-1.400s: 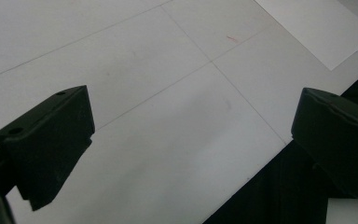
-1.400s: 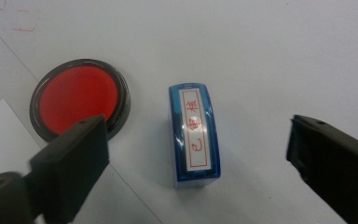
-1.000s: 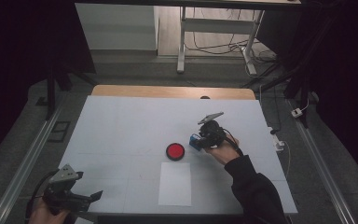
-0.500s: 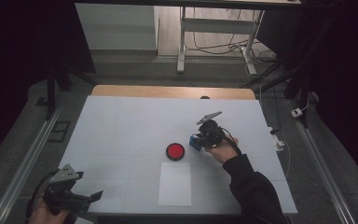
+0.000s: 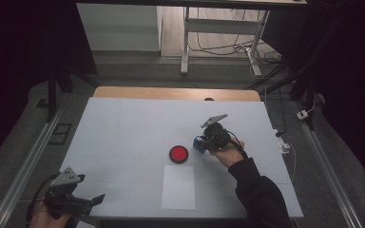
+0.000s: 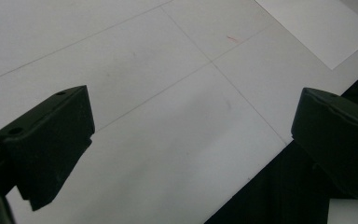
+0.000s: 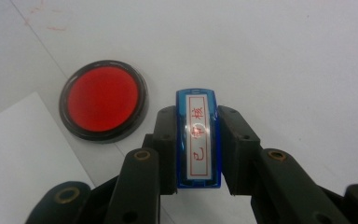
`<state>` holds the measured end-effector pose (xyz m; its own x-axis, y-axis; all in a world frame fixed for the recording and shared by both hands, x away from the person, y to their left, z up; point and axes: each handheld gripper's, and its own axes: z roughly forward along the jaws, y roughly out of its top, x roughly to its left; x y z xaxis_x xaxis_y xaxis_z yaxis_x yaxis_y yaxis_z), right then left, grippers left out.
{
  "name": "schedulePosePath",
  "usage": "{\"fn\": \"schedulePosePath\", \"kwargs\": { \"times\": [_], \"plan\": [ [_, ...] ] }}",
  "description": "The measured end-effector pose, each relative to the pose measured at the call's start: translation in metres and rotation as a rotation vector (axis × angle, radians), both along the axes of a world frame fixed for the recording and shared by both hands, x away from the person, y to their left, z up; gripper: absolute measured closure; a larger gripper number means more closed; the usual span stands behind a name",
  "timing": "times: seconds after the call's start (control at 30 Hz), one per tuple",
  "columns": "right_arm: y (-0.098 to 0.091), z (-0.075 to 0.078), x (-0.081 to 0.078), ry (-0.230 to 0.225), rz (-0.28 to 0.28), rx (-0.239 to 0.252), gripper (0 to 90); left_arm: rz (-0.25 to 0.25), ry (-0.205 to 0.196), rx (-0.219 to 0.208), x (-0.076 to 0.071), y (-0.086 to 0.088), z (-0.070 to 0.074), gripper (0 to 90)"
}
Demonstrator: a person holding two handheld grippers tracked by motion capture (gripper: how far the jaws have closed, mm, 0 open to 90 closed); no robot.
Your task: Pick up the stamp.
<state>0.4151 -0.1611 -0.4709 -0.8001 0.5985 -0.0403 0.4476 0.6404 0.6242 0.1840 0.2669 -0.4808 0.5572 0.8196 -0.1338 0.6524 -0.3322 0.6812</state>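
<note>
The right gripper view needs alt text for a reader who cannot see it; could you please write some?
A blue stamp with red characters on its white label is clamped between the two black jaws of the right tool, just above a white table. A round red ink pad lies to its left, beside a white paper sheet.

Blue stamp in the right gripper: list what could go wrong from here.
1. The blue stamp is pinched by its narrow sides between the right gripper's fingers; it may twist or slip when pressed down.
2. The red ink pad sits close beside it; a careless swing could knock the pad or smear ink on the table.
3. The white paper lies loose, and the left gripper is open and off it, so it could shift under the stamp.
</note>
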Motion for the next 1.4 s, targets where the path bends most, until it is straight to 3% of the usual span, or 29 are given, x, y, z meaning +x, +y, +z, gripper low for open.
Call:
{"fn": "schedulePosePath", "kwargs": {
  "times": [0.2,0.57,1.0,1.4],
  "plan": [
    [0.000,0.004,-0.006,-0.001,0.003,0.006,70.0,-0.001,-0.003,-0.006,-0.001,0.000,0.001,0.0],
    [-0.008,0.013,-0.013,0.001,-0.016,0.060,69.9,-0.010,0.001,-0.015,0.000,0.000,0.000,0.0],
    [-0.012,0.022,-0.031,-0.026,0.044,0.068,70.0,-0.011,0.000,-0.021,0.000,0.001,0.000,0.0],
    [-0.010,0.030,-0.048,-0.020,0.114,0.132,70.0,-0.011,-0.002,-0.020,-0.001,0.001,0.000,0.0]
  ]
}}
